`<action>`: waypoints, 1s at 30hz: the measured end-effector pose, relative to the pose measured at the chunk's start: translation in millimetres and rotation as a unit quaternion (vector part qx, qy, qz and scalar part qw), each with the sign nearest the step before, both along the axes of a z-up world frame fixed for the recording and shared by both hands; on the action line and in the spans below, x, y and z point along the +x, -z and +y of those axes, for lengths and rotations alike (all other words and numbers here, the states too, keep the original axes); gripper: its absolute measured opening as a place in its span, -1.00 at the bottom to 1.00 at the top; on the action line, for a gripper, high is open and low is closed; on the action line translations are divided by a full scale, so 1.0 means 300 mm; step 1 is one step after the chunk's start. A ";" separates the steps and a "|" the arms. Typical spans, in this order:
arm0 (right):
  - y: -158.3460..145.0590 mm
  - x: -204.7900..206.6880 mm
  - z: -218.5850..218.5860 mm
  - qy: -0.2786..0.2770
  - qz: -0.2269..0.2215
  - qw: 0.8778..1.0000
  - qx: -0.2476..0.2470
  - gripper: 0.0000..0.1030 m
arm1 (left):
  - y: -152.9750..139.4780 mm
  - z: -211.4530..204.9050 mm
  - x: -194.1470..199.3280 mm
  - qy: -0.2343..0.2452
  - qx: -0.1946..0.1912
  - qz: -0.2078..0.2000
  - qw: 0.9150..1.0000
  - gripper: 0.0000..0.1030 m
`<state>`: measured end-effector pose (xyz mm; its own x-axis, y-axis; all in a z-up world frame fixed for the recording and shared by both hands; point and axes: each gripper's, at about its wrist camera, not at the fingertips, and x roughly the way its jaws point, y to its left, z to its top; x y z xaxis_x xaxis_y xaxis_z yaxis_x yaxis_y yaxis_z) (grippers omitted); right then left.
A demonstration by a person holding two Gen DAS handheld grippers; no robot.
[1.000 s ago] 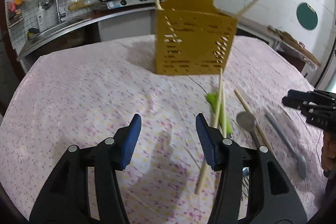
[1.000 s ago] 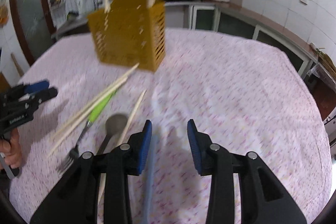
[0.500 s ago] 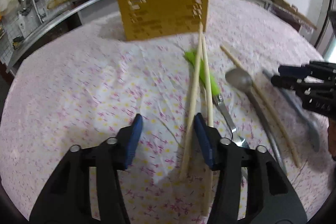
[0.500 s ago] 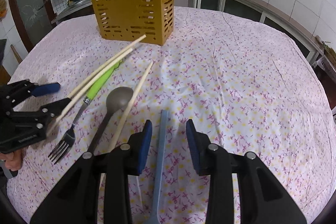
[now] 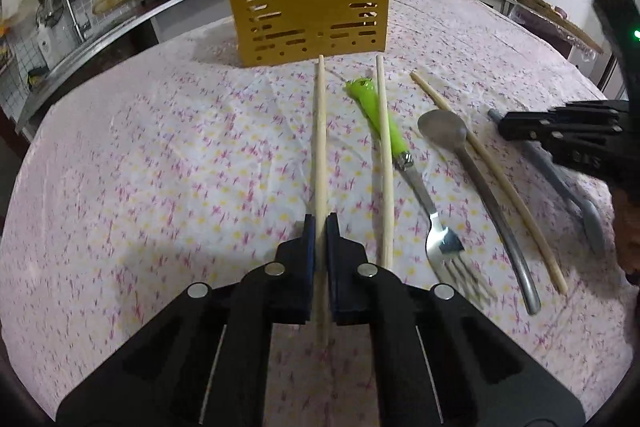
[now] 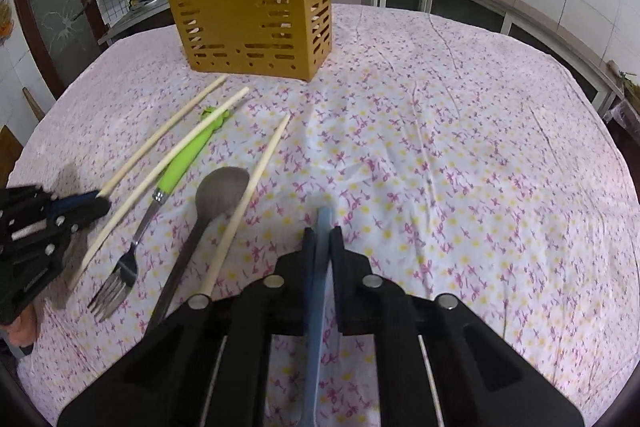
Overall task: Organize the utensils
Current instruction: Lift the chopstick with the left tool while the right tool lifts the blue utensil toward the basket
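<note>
Clamping one pale wooden chopstick (image 5: 319,147), left gripper (image 5: 320,227) jaws gripped its near end; right gripper (image 6: 321,235) jaws pinched blue-grey plastic spoon handle (image 6: 320,267), both presumably bound for yellow slotted holder (image 5: 308,3).

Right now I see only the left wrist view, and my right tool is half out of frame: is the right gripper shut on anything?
Observer: Yes, the right gripper is shut on a utensil's blue handle.
Operator: Where along it?
Observer: Near its far end; a short tip sticks out past the fingers.
Operator: Touching anything nearby?
Observer: No, the chopstick beside the spoon lies apart, to its left.
</note>
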<state>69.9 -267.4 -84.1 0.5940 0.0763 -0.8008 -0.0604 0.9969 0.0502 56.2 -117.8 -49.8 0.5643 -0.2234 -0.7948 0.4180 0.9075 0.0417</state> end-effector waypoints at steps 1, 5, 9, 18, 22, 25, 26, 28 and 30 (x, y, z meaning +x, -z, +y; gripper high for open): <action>0.000 0.011 0.004 -0.001 0.002 1.000 -0.004 -0.83 | 0.000 0.012 -0.008 -0.002 -0.002 0.006 1.000 -0.91; 0.004 0.031 0.017 -0.003 0.004 1.000 -0.016 -0.83 | -0.004 0.052 -0.031 -0.010 -0.017 0.023 1.000 -0.83; 0.006 0.028 0.017 -0.002 0.001 1.000 -0.013 -0.83 | 0.001 0.077 -0.062 -0.010 -0.025 0.032 0.999 -0.61; -0.020 0.008 -0.004 -0.003 -0.017 1.000 0.014 -0.86 | 0.007 0.046 -0.112 -0.014 0.002 -0.014 1.000 -0.92; -0.087 -0.024 -0.028 -0.004 -0.053 0.997 0.047 -0.86 | -0.053 0.067 -0.130 -0.022 -0.016 -0.043 0.999 -0.92; -0.152 -0.049 -0.041 -0.006 -0.081 0.994 0.070 -0.86 | -0.116 0.087 -0.135 -0.022 -0.026 -0.058 0.998 -0.92; -0.174 -0.055 -0.042 -0.006 -0.088 0.993 0.074 -0.86 | -0.132 0.090 -0.135 -0.023 -0.029 -0.060 0.998 -0.92; -0.210 -0.064 -0.044 -0.008 -0.101 0.992 0.077 -0.86 | -0.162 0.109 -0.125 -0.024 -0.038 -0.061 0.997 -0.92; -0.242 -0.072 -0.042 -0.009 -0.110 0.991 0.078 -0.86 | -0.198 0.119 -0.119 -0.025 -0.042 -0.066 0.997 -0.92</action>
<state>48.4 -280.1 -11.4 0.7510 0.2015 -0.6288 -0.1049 0.9766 0.1877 20.5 -82.0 9.7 0.6749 -0.2538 -0.6929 0.3674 0.9299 0.0171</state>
